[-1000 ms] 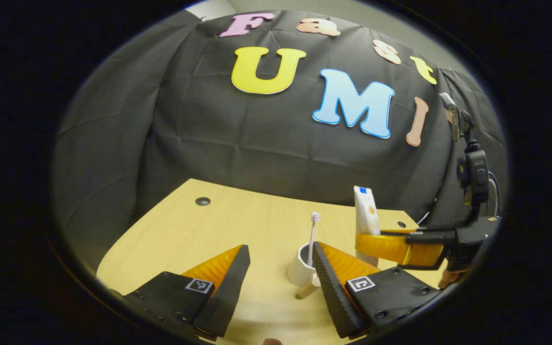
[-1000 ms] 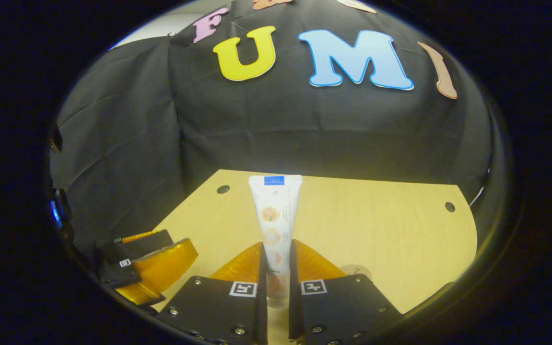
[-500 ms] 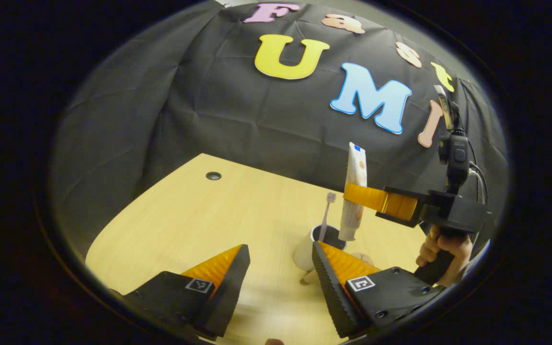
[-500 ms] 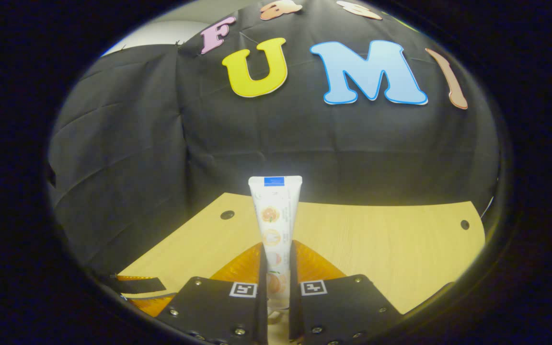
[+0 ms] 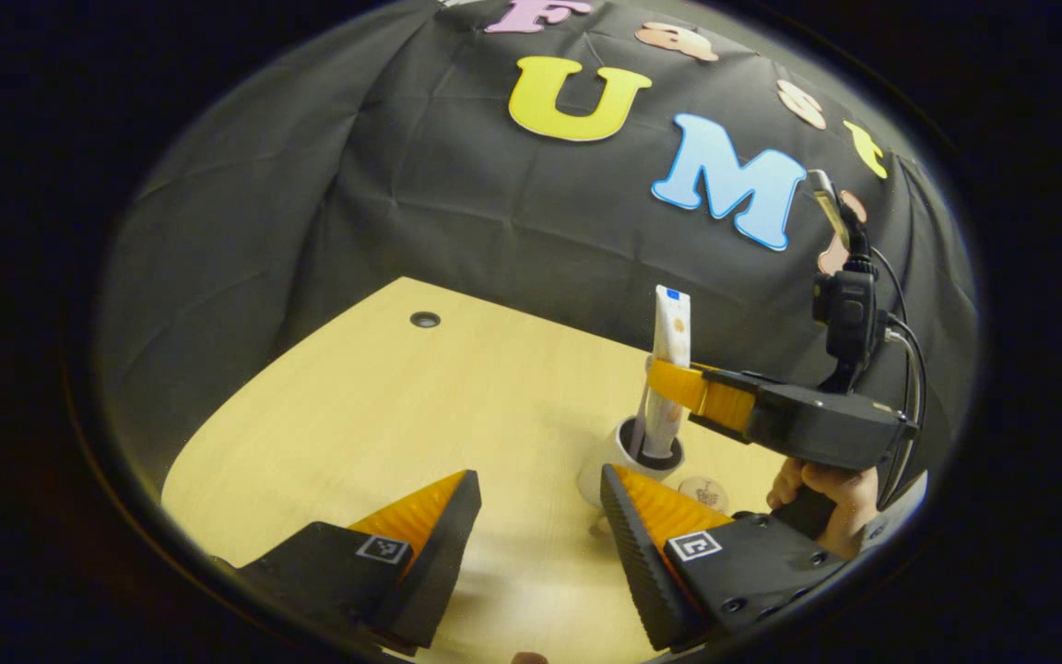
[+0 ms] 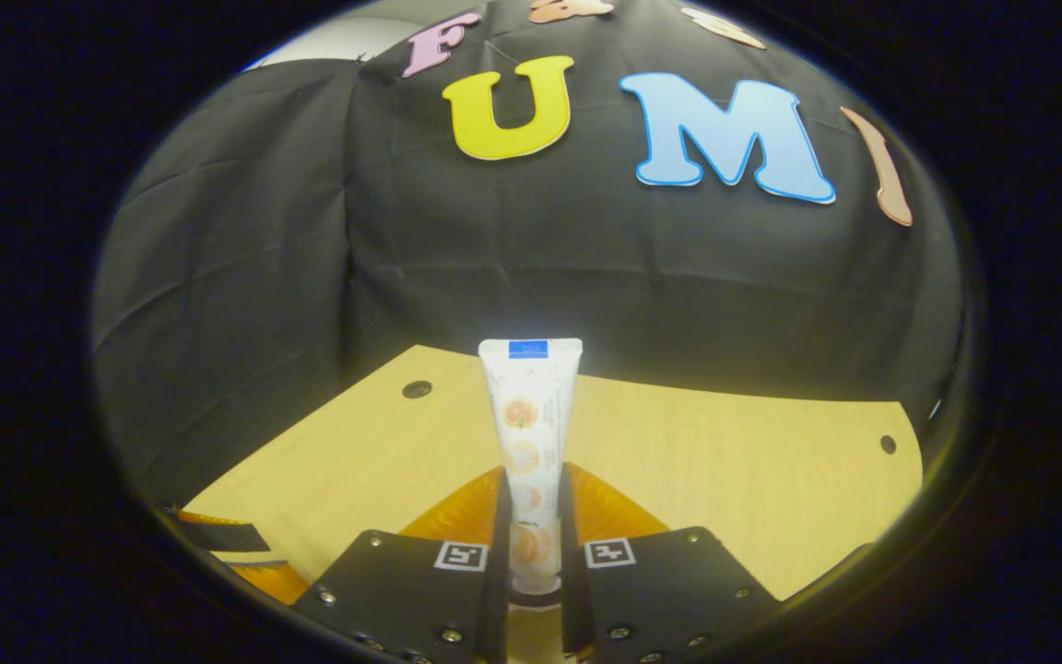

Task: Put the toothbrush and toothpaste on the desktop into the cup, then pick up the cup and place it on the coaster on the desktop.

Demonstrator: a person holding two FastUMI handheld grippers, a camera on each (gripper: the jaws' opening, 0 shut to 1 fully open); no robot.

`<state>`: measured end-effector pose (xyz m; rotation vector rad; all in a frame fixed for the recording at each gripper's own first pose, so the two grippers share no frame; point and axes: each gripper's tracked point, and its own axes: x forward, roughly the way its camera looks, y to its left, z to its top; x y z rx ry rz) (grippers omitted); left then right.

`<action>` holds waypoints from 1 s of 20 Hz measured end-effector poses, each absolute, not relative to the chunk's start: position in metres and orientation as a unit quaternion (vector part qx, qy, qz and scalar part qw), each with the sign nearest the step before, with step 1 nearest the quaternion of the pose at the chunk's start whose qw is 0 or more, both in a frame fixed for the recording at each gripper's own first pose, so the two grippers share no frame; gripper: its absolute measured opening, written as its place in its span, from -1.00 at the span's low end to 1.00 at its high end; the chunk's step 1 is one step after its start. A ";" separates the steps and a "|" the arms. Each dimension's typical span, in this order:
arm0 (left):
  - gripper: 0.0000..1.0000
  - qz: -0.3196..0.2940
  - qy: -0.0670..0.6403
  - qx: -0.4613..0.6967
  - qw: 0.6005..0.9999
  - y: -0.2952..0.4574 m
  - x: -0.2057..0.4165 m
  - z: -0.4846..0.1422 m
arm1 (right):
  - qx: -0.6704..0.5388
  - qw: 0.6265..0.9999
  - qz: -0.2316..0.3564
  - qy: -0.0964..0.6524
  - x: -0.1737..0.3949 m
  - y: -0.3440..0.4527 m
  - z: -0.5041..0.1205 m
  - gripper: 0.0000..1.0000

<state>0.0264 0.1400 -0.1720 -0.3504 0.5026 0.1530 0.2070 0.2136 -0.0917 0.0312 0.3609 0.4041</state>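
In the left gripper view, a white cup (image 5: 607, 458) stands on the wooden desk (image 5: 356, 415). The toothbrush (image 5: 642, 420) leans inside it, mostly hidden behind the toothpaste (image 5: 669, 364). The white tube stands upright with its lower end inside the cup's mouth. My right gripper (image 5: 671, 380) is shut on the tube's middle, and a hand (image 5: 821, 493) holds it. A small round coaster (image 5: 702, 492) lies just right of the cup. My left gripper (image 5: 536, 516) hangs open near the cup's left side, holding nothing. In the right gripper view, the right gripper (image 6: 531, 516) clamps the toothpaste (image 6: 527, 415).
The desk (image 6: 725, 480) has small round holes near its back corners (image 5: 424, 319) (image 6: 417, 389) (image 6: 880, 444). Black cloth walls close in behind and to the sides. A finger of the left gripper (image 6: 218, 539) shows low at the left in the right gripper view.
My right gripper has carried the toothpaste left over the cup and lowered it until its bottom end is inside. The left gripper stayed open and shifted slightly.
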 end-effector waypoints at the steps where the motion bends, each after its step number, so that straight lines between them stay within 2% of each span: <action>1: 0.72 0.074 0.247 -0.173 0.950 0.140 0.024 -0.172 | 0.017 0.963 0.199 0.182 0.204 0.213 -0.093 -0.51; 4: 0.72 0.072 0.249 -0.174 0.950 0.135 0.022 -0.171 | 0.020 0.958 0.206 0.196 0.198 0.214 -0.099 -0.48; 6: 0.72 0.070 0.250 -0.176 0.950 0.131 0.022 -0.170 | 0.016 0.957 0.208 0.201 0.194 0.212 -0.100 -0.38; 8: 0.72 0.072 0.252 -0.177 0.949 0.130 0.019 -0.168 | 0.005 0.961 0.200 0.193 0.188 0.208 -0.096 -0.02; 20: 0.72 0.038 0.263 -0.162 0.950 0.104 0.029 -0.163 | 0.039 0.977 0.162 0.133 0.157 0.159 -0.041 -0.05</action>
